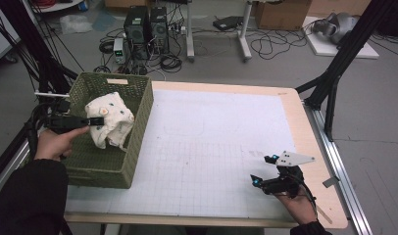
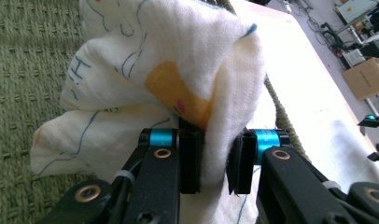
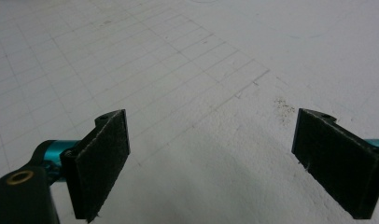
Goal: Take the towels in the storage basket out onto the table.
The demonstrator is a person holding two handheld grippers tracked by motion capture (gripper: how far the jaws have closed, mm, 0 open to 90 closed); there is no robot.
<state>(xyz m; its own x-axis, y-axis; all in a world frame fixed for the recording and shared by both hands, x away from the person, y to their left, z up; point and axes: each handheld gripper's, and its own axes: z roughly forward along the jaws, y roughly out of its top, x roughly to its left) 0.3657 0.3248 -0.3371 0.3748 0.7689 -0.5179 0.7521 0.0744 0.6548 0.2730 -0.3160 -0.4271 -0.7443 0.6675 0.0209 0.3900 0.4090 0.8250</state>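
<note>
A cream cloth [image 1: 110, 120] with blue line drawings and an orange patch bulges up out of a green woven basket [image 1: 138, 127] at the table's left. My left gripper [image 1: 92, 121] reaches in from the left and is shut on a fold of that cloth [image 2: 178, 79]; the black pads [image 2: 190, 158] squeeze the fabric between them. At the table's front right my right gripper [image 1: 264, 170] stands open, its two pads [image 3: 101, 158] wide apart above the white gridded mat [image 3: 187, 70] with nothing between them.
The white gridded mat [image 1: 211, 147] covers most of the wooden table [image 1: 307, 142]. Black frame legs [image 1: 334, 78] stand at the right, computers and cables [image 1: 148, 29] on the floor beyond the far edge.
</note>
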